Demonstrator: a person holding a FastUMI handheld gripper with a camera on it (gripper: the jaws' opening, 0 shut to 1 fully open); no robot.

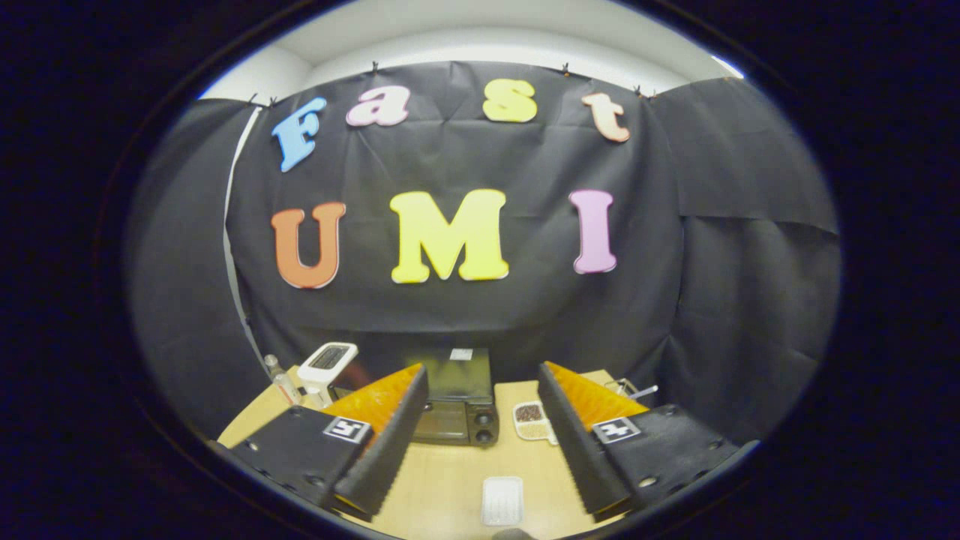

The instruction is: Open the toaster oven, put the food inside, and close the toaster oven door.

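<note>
Hovering well back from the wooden table (450, 480), the gripper (480, 442) holds its fingers spread wide with nothing between them. The toaster oven (456, 409) sits low in the centre of the frame, beyond the fingertips, door apparently shut. Just right of it lies a small dish of food (531, 420); a pale empty tray (502, 500) rests nearer, at the frame's bottom. Judging by this, every step remains: opening, loading, closing.
</note>
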